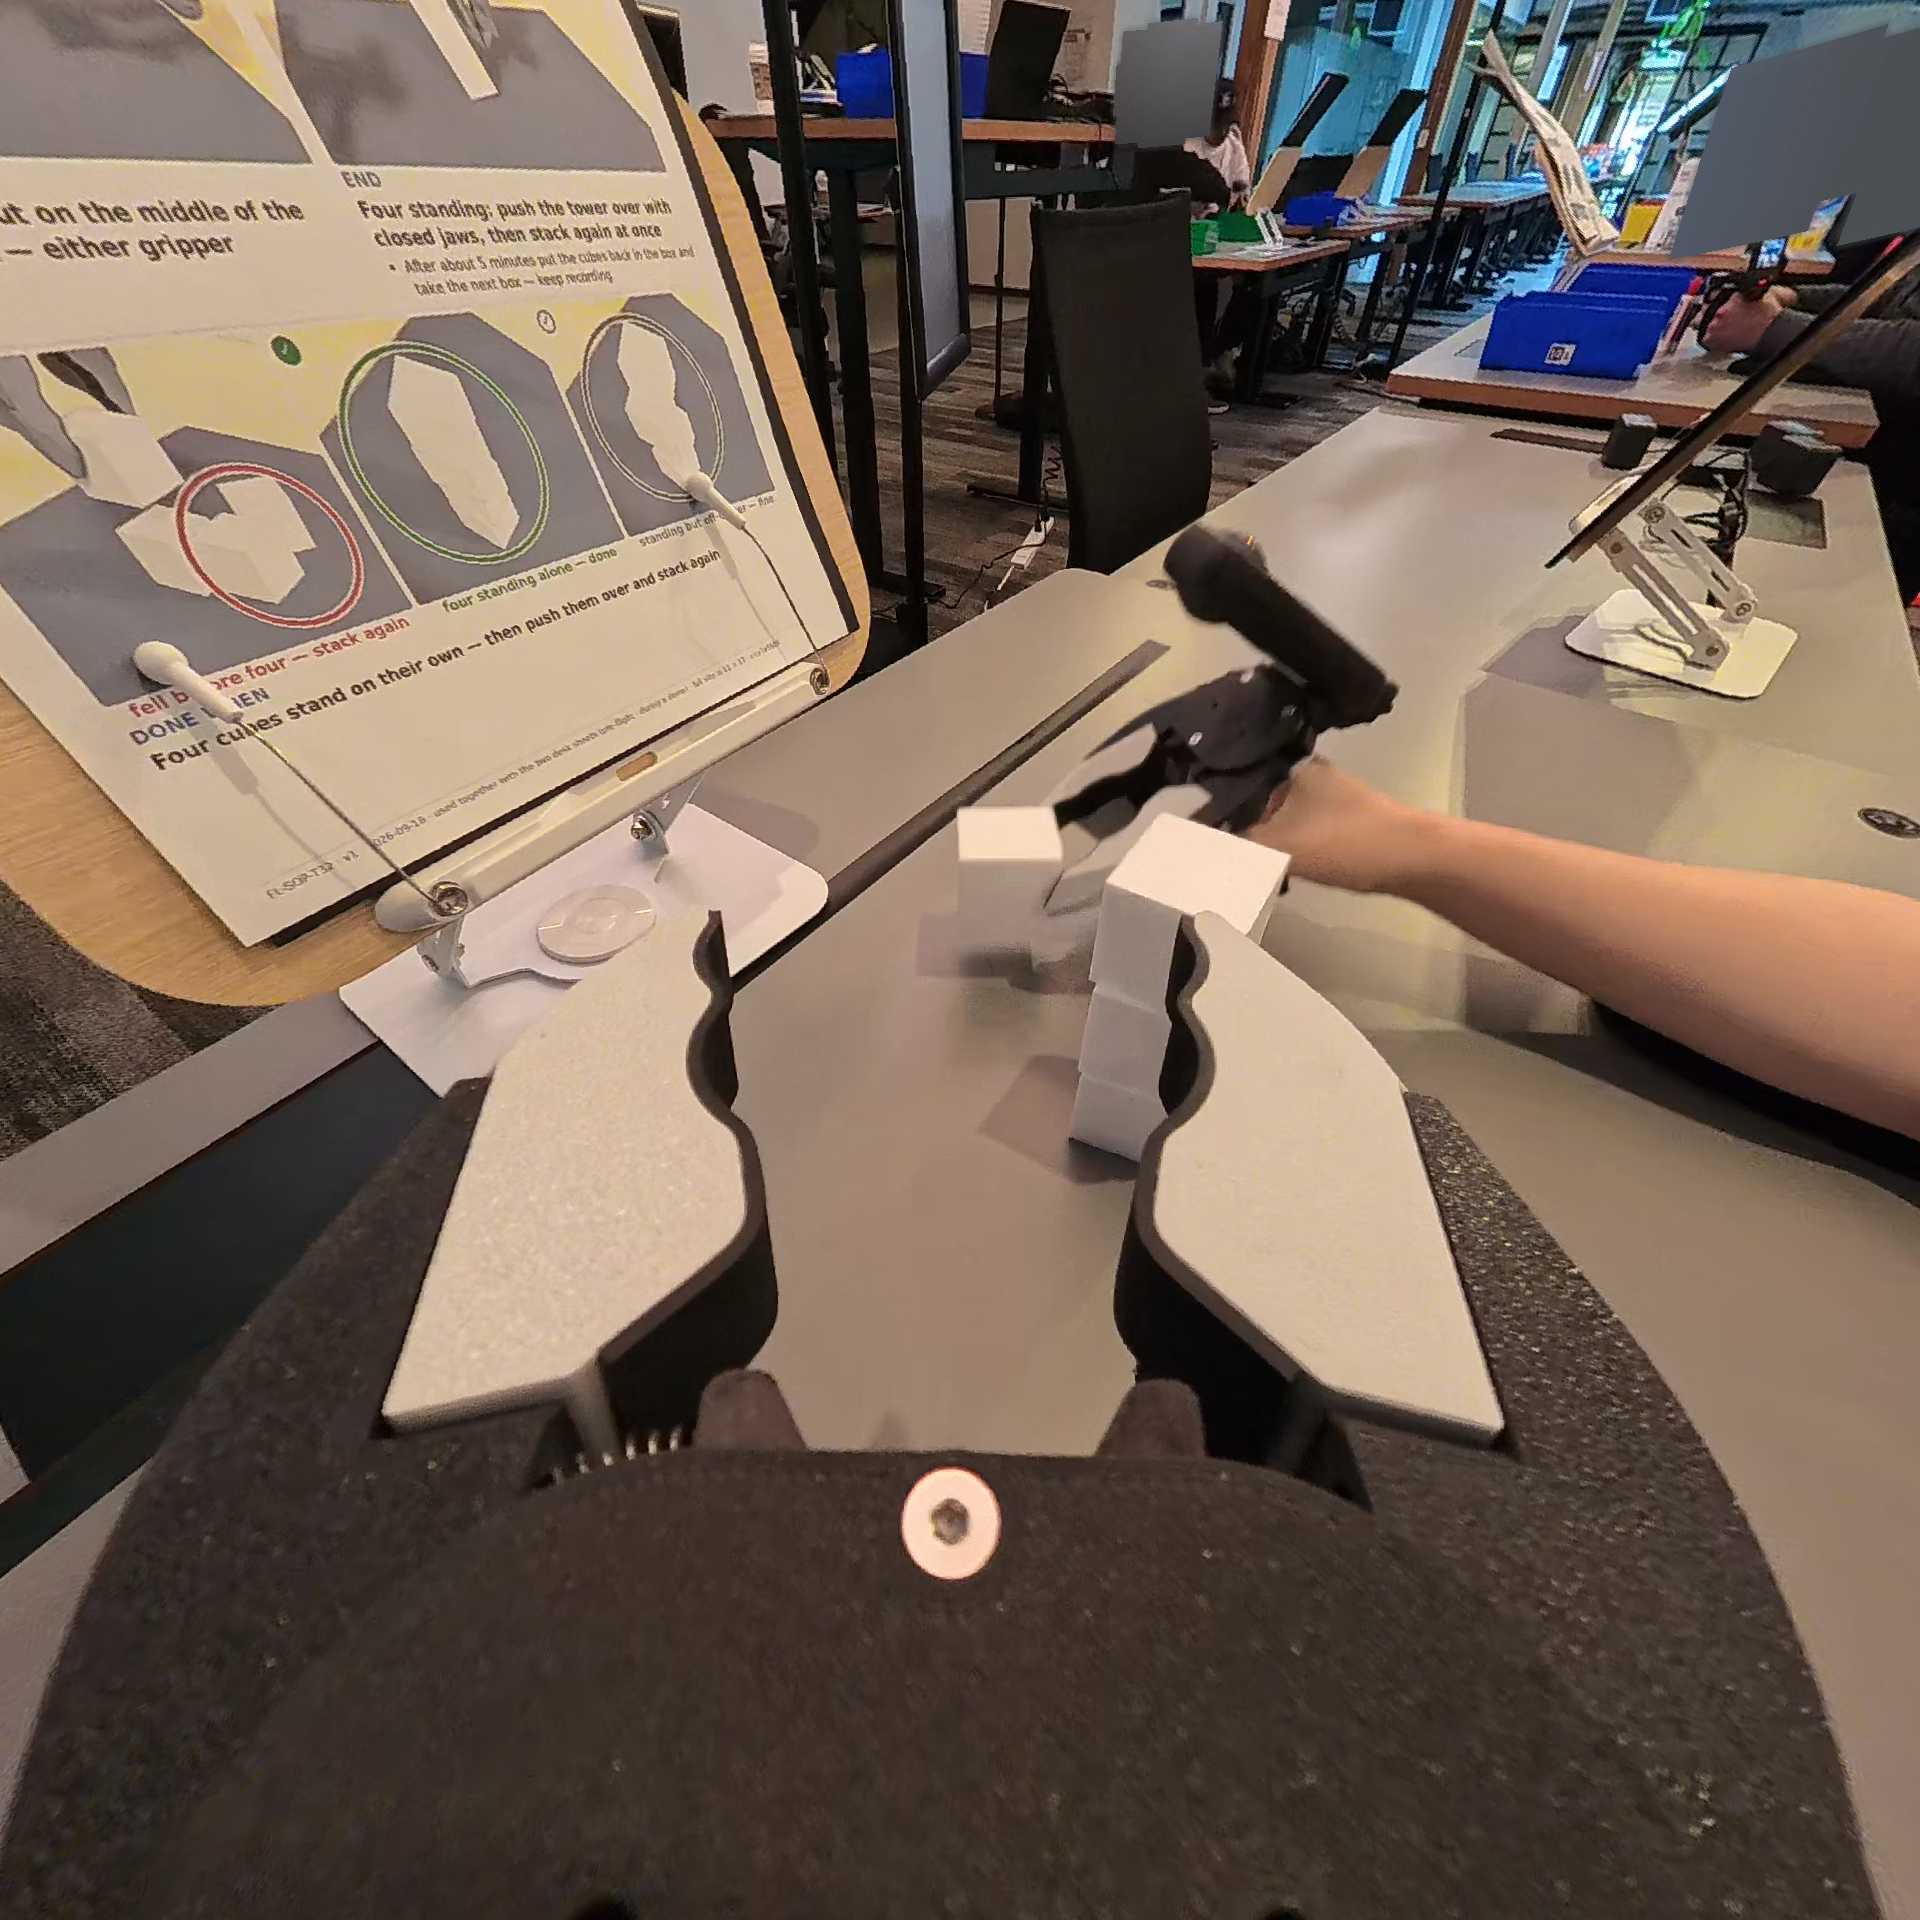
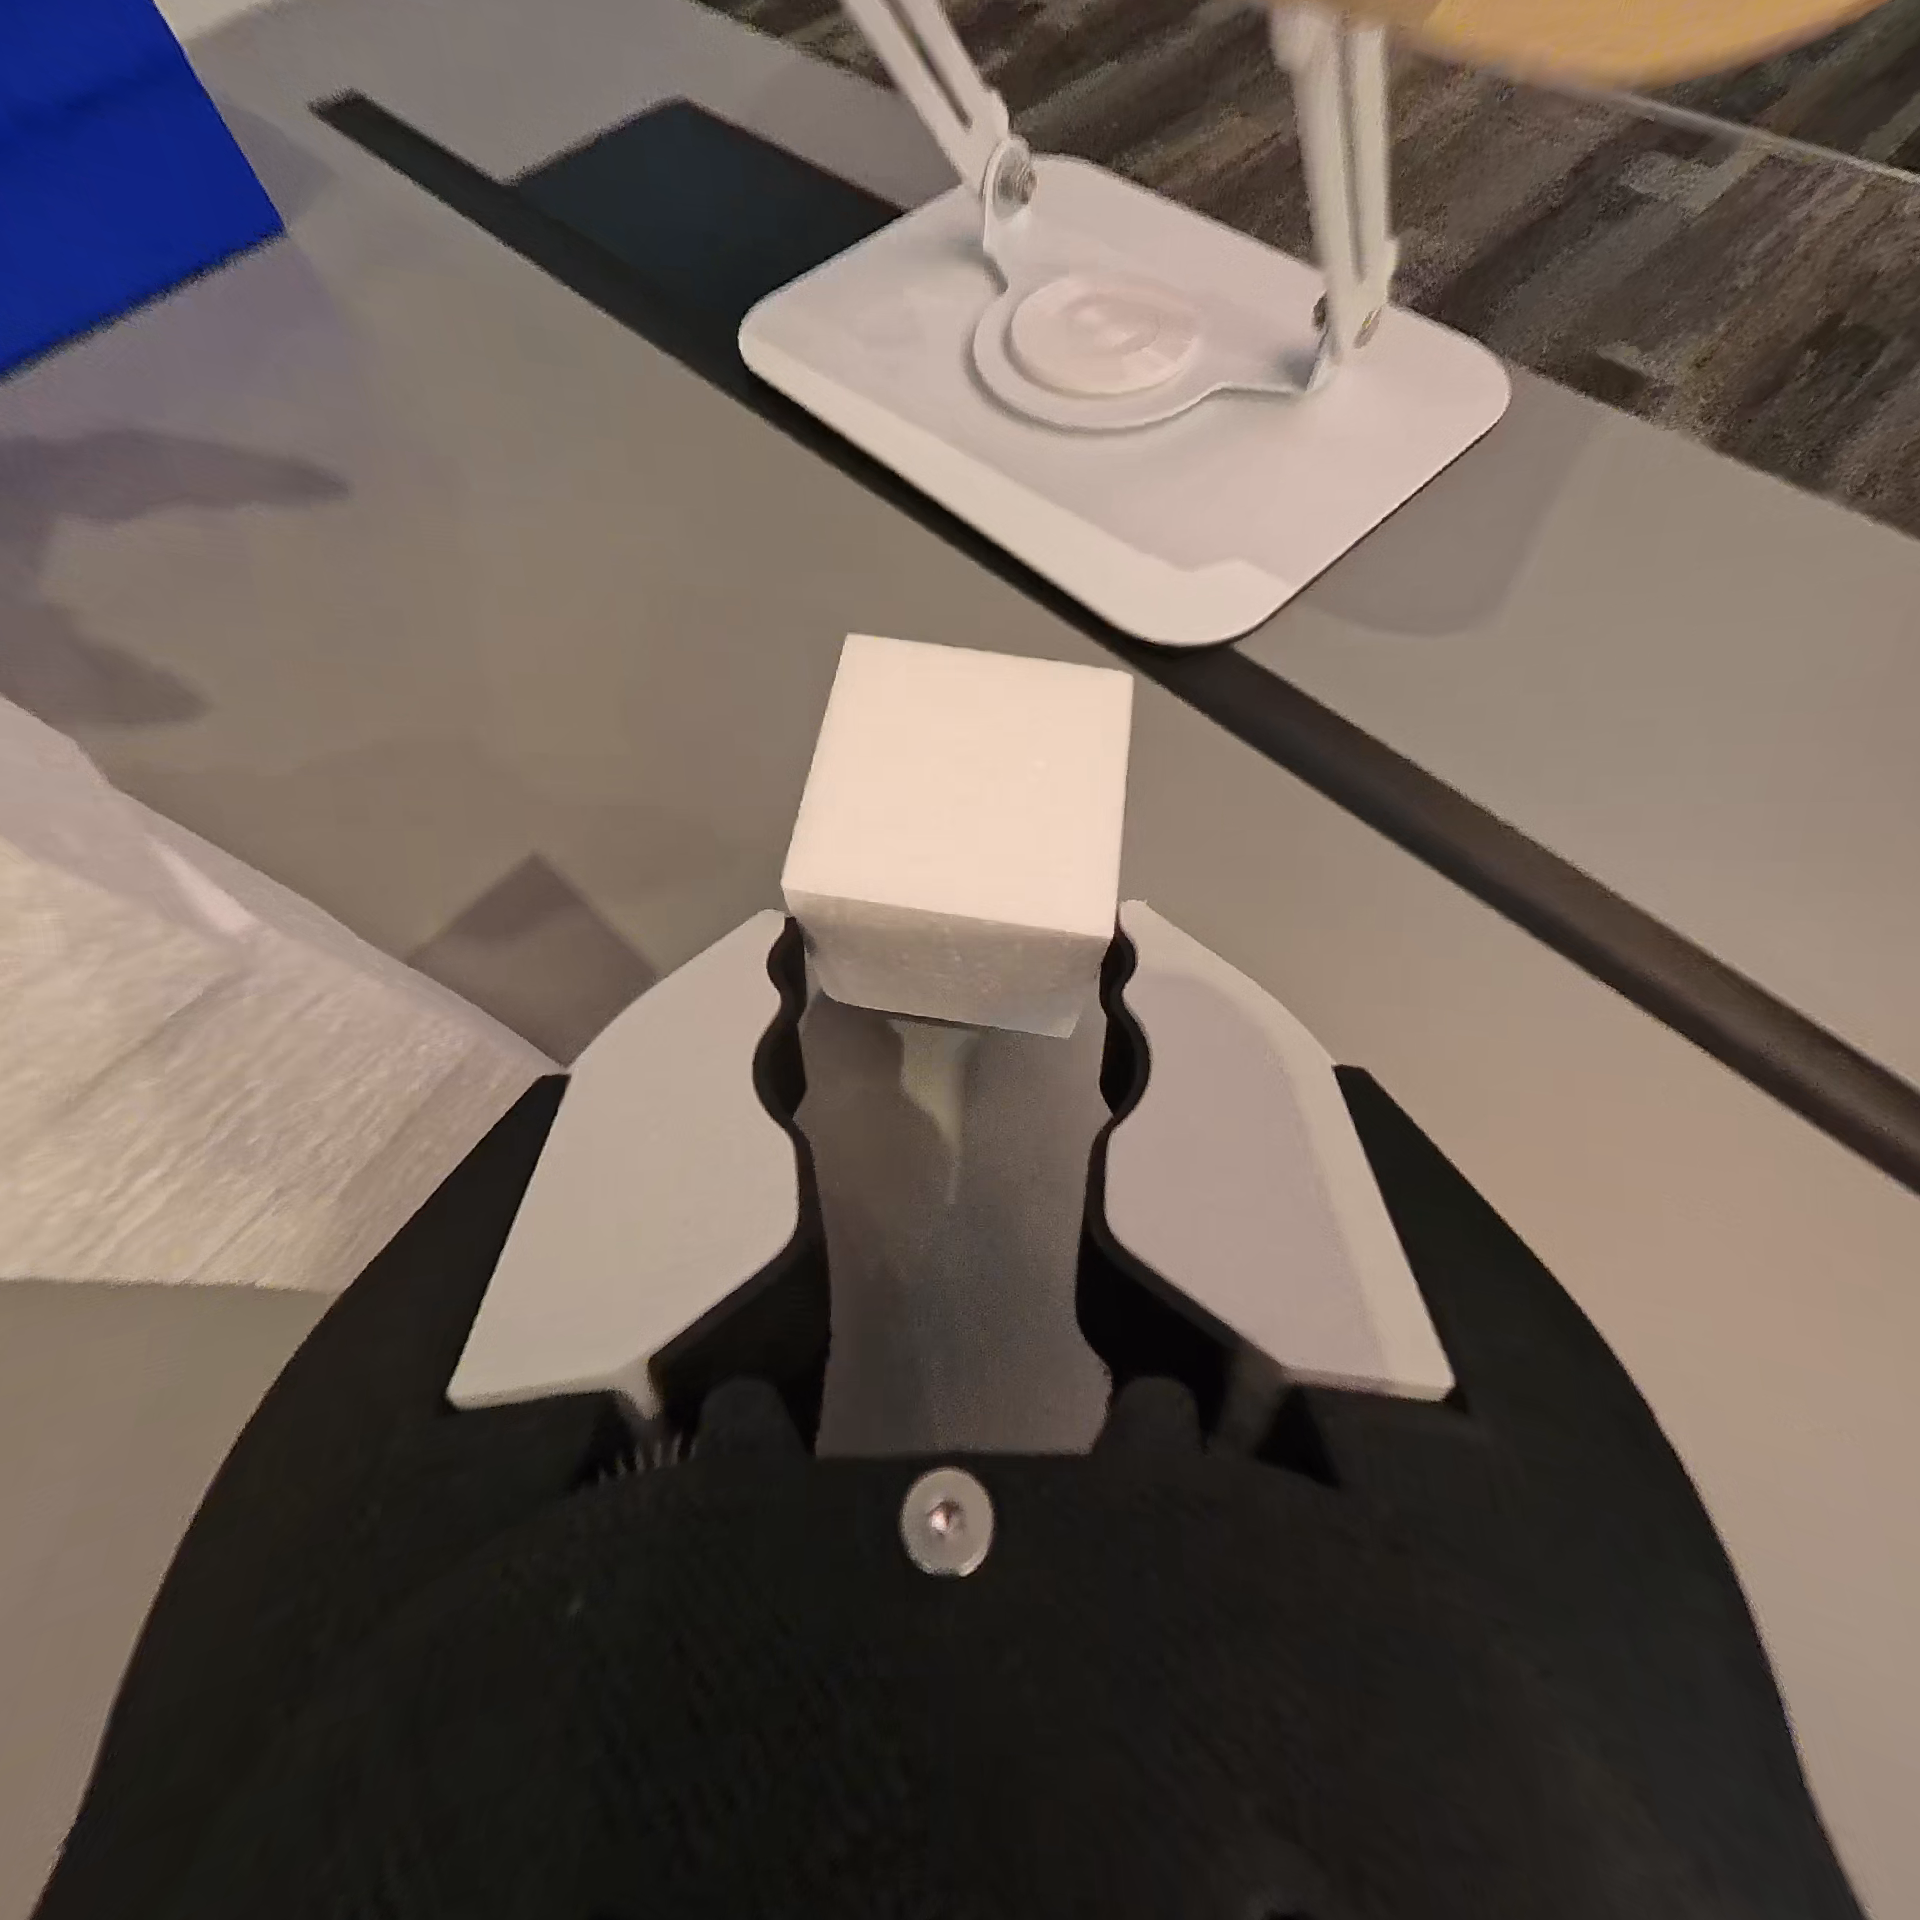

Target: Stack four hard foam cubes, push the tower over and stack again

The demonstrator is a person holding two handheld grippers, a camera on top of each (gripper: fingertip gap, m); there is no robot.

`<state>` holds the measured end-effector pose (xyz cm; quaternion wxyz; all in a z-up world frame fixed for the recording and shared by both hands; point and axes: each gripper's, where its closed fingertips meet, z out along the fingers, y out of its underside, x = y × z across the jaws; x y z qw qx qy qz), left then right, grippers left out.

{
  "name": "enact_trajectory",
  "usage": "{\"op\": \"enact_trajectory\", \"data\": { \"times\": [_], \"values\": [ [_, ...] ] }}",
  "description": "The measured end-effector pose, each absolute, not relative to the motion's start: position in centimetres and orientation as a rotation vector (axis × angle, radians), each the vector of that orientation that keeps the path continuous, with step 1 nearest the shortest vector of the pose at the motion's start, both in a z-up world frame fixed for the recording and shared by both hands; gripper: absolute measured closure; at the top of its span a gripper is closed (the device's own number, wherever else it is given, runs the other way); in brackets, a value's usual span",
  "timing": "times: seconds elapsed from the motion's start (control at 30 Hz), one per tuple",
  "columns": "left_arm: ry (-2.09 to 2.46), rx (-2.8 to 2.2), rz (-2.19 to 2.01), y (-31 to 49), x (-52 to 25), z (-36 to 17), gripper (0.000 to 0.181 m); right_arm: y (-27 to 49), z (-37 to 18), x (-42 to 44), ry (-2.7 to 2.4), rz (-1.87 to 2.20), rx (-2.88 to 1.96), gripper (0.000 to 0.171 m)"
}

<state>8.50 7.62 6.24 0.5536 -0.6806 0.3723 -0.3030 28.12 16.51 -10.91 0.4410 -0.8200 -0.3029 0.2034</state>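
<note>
A tower of three white foam cubes (image 1: 1127, 1029) stands on the grey table (image 1: 914, 1195), partly hidden by my left gripper's right finger. My left gripper (image 1: 951, 935) is open and empty, low over the table, with the tower just inside its right fingertip. My right gripper (image 1: 1081, 842) is shut on a fourth white cube (image 1: 1006, 836) and holds it in the air, just left of the tower's top and about level with it. In the right wrist view the right gripper (image 2: 954, 925) grips that cube (image 2: 961, 800) at its fingertips. The tower is a blurred white mass (image 2: 156, 987) at the left.
An instruction sheet on a wooden board (image 1: 416, 468) stands at the back left on a white base (image 1: 644, 914), which also shows in the right wrist view (image 2: 1122, 436). A dark seam (image 2: 1455, 821) crosses the table. Another stand (image 1: 1683, 634) is at the right, and a blue bin (image 2: 104, 156) is nearby. The gap from one gripper's tips to the other's is roughly 30 cm. The blurred white mass (image 2: 156, 987) lies around 8 cm away from my right fingertips.
</note>
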Motion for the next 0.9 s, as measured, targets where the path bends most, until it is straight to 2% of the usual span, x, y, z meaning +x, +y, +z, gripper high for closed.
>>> {"op": "enact_trajectory", "data": {
  "times": [0.13, 0.23, 0.3, 0.5, 0.9],
  "values": [
    [0.885, -1.614, -0.720, 7.5, 8.2, 6.3, 0.101, 14.7, -4.3, 29.1, -0.804, 0.698, -1.885, 0.115],
    [0.890, -1.609, -0.721, 7.4, 8.0, 6.5, 0.101, 10.5, 2.6, 27.6, -0.876, 1.026, -1.651, 0.116],
    [0.893, -1.611, -0.721, 7.4, 7.8, 6.5, 0.101, 7.8, 5.2, 26.6, -0.978, 1.153, -1.553, 0.116],
    [0.893, -1.618, -0.720, 7.4, 7.7, 6.4, 0.102, 5.0, 4.0, 24.1, -1.357, 1.092, -1.518, 0.116],
    [0.914, -1.654, -0.711, 8.0, 8.0, 5.2, 0.102, 5.8, 2.4, 22.9, -1.547, 1.067, -1.543, 0.116]
  ]
}}
